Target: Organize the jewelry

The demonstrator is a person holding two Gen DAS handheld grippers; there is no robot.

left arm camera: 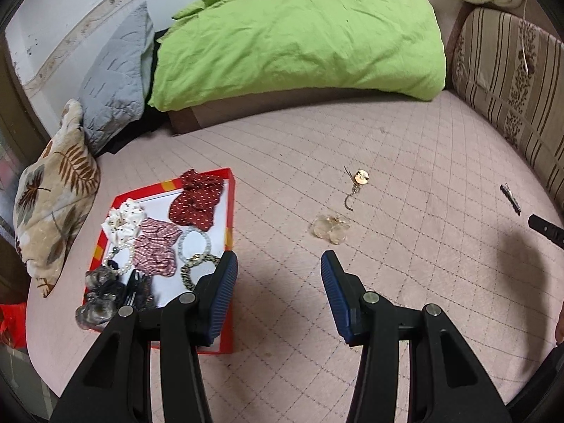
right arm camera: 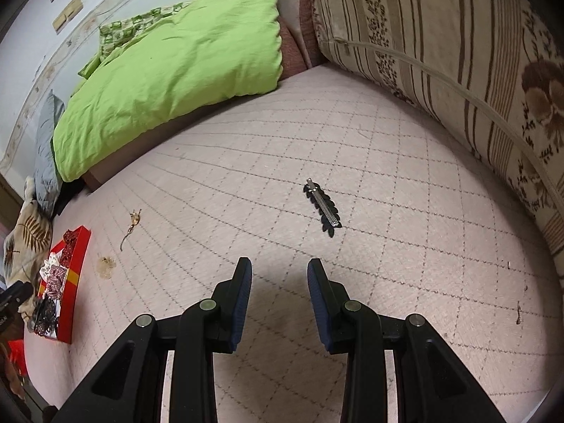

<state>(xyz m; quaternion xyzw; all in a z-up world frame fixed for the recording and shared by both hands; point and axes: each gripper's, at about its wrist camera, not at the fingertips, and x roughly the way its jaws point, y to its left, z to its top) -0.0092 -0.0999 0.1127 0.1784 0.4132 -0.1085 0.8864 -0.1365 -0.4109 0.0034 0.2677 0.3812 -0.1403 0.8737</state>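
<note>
A red tray (left arm camera: 231, 190) on the quilted pink bed cover holds scrunchies, bead bracelets and dark hair clips; it shows edge-on at the left in the right wrist view (right arm camera: 79, 261). Loose on the cover lie a clear plastic hair claw (left arm camera: 330, 228), a gold pendant on a chain (left arm camera: 359, 180) and a black-and-silver hair clip (right arm camera: 322, 208). My left gripper (left arm camera: 278, 266) hangs open and empty over the cover, just short of the clear claw, its left finger over the tray's corner. My right gripper (right arm camera: 279, 270) is open and empty, a little short of the black clip.
A green duvet (left arm camera: 299, 38) and grey pillow (left arm camera: 116, 81) lie at the back. A leaf-print cushion (left arm camera: 53, 190) sits left of the tray, and a striped cushion (right arm camera: 440, 42) borders the right side. The right gripper's tip (left arm camera: 546, 229) shows at the left view's right edge.
</note>
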